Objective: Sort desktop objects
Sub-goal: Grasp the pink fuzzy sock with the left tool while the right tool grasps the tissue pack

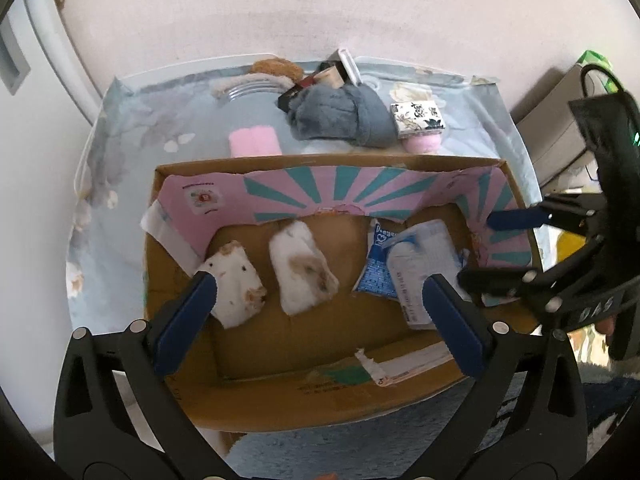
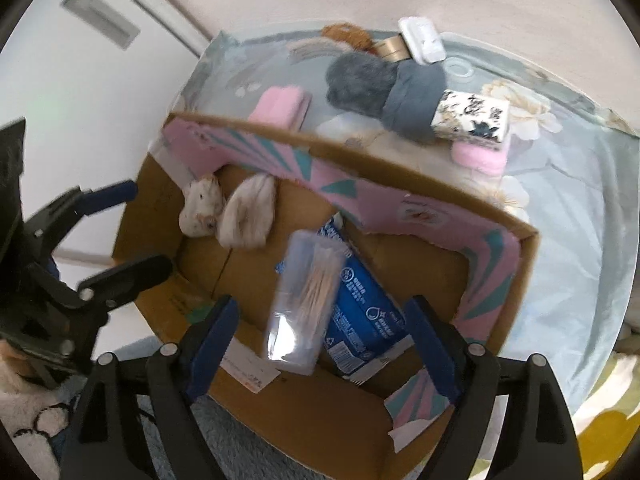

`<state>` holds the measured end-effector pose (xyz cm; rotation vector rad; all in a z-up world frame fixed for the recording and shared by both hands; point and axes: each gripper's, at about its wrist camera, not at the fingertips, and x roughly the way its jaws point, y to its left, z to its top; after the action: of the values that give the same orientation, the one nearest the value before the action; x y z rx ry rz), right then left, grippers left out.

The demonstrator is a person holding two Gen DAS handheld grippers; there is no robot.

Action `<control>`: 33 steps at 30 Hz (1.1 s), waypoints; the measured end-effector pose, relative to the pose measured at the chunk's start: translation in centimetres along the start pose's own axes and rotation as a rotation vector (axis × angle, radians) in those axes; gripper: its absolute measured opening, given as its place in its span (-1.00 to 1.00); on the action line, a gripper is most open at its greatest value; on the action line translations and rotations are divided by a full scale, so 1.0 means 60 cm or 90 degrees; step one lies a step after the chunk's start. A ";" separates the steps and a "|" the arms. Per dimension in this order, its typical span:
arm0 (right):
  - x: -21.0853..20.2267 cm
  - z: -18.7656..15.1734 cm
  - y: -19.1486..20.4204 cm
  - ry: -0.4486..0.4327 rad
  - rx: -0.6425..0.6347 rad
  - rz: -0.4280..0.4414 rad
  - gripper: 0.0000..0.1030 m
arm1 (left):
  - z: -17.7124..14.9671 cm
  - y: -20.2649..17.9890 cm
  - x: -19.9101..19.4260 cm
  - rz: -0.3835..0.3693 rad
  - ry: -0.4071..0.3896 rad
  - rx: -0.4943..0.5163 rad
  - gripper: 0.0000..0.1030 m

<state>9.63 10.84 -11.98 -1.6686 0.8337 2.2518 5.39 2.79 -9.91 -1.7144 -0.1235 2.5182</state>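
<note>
Both grippers hang over an open cardboard box (image 1: 400, 396), pointing steeply down into it.

The left gripper (image 1: 320, 308) has its blue-padded jaws spread wide, with nothing pressed between them. Below it, on the box floor, lie two white plush pieces with brown stains: one plush (image 1: 236, 288) is just beside the left pad, and the second plush (image 1: 302, 270) lies near it, toward the middle. The two look close together, perhaps touching at one end in the right wrist view.

The right gripper (image 2: 324, 340) also has its jaws apart. Between them, but not touched by either pad, is a clear plastic case of cotton swabs (image 2: 304, 296), blurred in the picture. Whether it rests on what lies under it cannot be told. Under it lies a blue packet (image 2: 364, 312) with white printing, on the box floor at the right side.

The box walls are lined with pink card bearing teal rays (image 1: 320, 188).

The box sits on a table covered with a pale floral cloth (image 1: 120, 152). Beyond the box, on the cloth, are a pink sponge-like block (image 1: 254, 142), a grey fluffy garment (image 1: 344, 116), a small white box with a black pattern (image 1: 418, 118) resting on a pink round item (image 1: 422, 144), and a few small containers near the far wall, too small to identify.
</note>
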 end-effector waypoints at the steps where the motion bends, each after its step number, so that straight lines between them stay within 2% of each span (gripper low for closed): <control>1: -0.003 0.001 -0.002 -0.003 0.004 -0.003 0.61 | 0.000 0.002 0.001 -0.001 0.001 -0.001 0.99; 13: -0.036 0.008 -0.008 -0.046 0.044 -0.025 0.61 | 0.017 0.033 -0.020 -0.006 -0.022 -0.008 0.99; 20: -0.072 0.010 -0.004 -0.080 0.045 -0.067 0.61 | 0.038 0.052 -0.041 -0.001 -0.042 0.009 0.99; 26: -0.093 0.007 -0.017 -0.122 0.102 -0.090 0.61 | 0.053 0.063 -0.034 -0.018 -0.036 0.017 0.99; 33: -0.102 0.012 -0.035 -0.128 0.137 -0.128 0.61 | 0.095 0.077 -0.014 -0.006 -0.005 0.051 0.99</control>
<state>12.13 13.93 -6.80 -1.3420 0.7888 2.0689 0.24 -2.00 -7.63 -1.6709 -0.0307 2.4865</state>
